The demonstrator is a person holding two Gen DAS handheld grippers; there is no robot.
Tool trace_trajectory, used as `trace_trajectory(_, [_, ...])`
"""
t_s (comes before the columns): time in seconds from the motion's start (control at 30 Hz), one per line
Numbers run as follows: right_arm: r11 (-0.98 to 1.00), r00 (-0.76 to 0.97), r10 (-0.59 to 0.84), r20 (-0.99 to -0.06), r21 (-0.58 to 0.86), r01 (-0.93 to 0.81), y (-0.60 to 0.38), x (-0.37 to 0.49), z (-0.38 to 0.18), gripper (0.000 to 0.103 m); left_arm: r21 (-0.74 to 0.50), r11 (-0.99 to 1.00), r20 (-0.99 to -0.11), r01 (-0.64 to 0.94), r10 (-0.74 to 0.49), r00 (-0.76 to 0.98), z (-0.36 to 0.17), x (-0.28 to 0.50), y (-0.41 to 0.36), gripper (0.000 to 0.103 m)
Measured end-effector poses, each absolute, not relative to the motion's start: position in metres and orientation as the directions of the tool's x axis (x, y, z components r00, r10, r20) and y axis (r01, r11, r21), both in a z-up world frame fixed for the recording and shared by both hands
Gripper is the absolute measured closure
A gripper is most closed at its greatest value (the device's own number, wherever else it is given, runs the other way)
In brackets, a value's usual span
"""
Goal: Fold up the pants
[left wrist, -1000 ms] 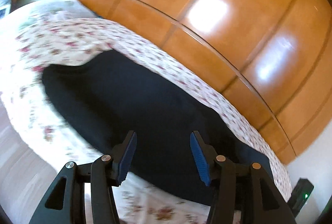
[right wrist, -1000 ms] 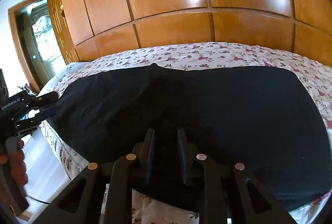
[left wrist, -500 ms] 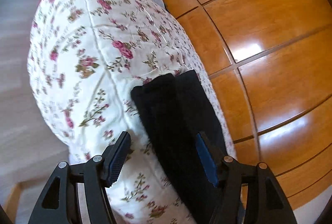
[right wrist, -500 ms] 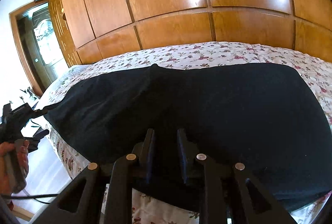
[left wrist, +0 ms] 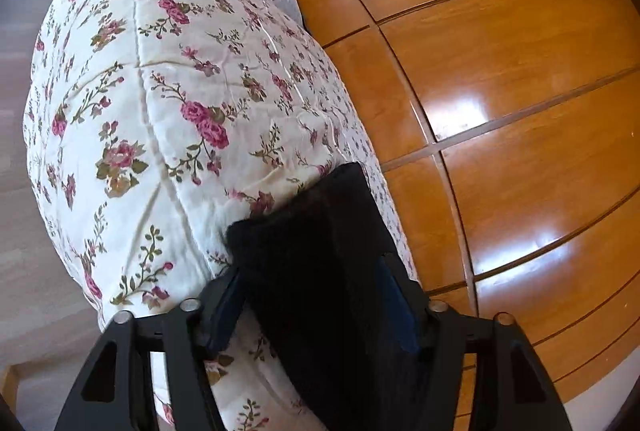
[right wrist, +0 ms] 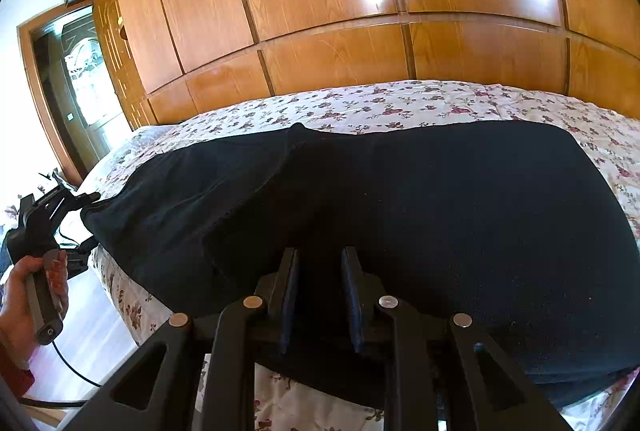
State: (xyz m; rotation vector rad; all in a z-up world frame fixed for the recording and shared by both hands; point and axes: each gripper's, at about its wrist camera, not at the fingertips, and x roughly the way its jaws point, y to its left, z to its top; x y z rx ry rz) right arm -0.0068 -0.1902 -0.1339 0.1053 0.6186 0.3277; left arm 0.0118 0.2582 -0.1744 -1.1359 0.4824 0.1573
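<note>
Left wrist view: the left gripper (left wrist: 316,295) has its jaws spread wide, one on either side of the leg end of the black pants (left wrist: 320,255). The cloth passes between the blue pads (left wrist: 224,307) — whether they touch it cannot be told. The hem lies near the bed's side edge, on the floral quilt (left wrist: 168,103), with the wooden wardrobe (left wrist: 500,71) beyond.

Right wrist view: the right gripper (right wrist: 318,295) is clamped on the near edge of the pants (right wrist: 440,211), dark fabric between its narrow-set jaws. The pants stretch across the quilt (right wrist: 400,103) toward its left edge, where the left gripper (right wrist: 86,197) sits at the hem — held by a hand (right wrist: 24,295).
</note>
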Motion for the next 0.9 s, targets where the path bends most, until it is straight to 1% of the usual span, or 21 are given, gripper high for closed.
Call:
trace_trajectory(0.07, [0.944, 0.766, 0.329, -0.553, 0.191, -0.268, -0.190, -0.007, -0.134, 0.080, -0.787, 0.470, -0.500, -0.401, -0.103, 0.860, -0.173, 0.017, 0.256, 0.076])
trace_trajectory(0.13, [0.945, 0.767, 0.326, -0.553, 0.189, -0.265, -0.189, -0.007, -0.134, 0.080, -0.783, 0.480, -0.500, -0.396, -0.106, 0.860, -0.173, 0.018, 0.256, 0.077])
trace_trajectory(0.2, [0.946, 0.767, 0.324, -0.554, 0.188, -0.264, -0.189, -0.006, -0.134, 0.080, -0.794, 0.471, -0.486, -0.384, -0.115, 0.866, -0.171, 0.018, 0.257, 0.082])
trace_trajectory(0.3, [0.946, 0.767, 0.324, -0.554, 0.186, -0.266, -0.188, -0.006, -0.133, 0.080, -0.794, 0.485, -0.474, -0.366, -0.119, 0.872, -0.163, 0.017, 0.255, 0.086])
trace_trajectory(0.5, [0.947, 0.769, 0.322, -0.553, 0.185, -0.263, -0.187, -0.007, -0.133, 0.080, -0.778, 0.573, -0.396, -0.259, -0.127, 0.909, -0.119, 0.018, 0.236, 0.088])
trace_trajectory(0.6, [0.947, 0.761, 0.322, -0.563, 0.193, -0.257, -0.188, -0.005, -0.132, 0.080, -0.753, 0.634, -0.346, -0.174, -0.156, 0.925, -0.087, 0.023, 0.217, 0.088])
trace_trajectory(0.73, [0.938, 0.725, 0.346, -0.596, 0.239, -0.251, -0.193, 0.003, -0.126, 0.079, -0.703, 0.708, -0.287, -0.058, -0.208, 0.935, -0.045, 0.028, 0.187, 0.088])
trace_trajectory(0.83, [0.923, 0.701, 0.383, -0.601, 0.282, -0.263, -0.198, 0.005, -0.119, 0.072, -0.657, 0.753, -0.241, 0.038, -0.258, 0.936, -0.016, 0.027, 0.160, 0.088])
trace_trajectory(0.9, [0.922, 0.718, 0.384, -0.581, 0.282, -0.264, -0.203, -0.002, -0.111, 0.057, -0.639, 0.765, -0.222, 0.085, -0.288, 0.932, -0.003, 0.026, 0.146, 0.088])
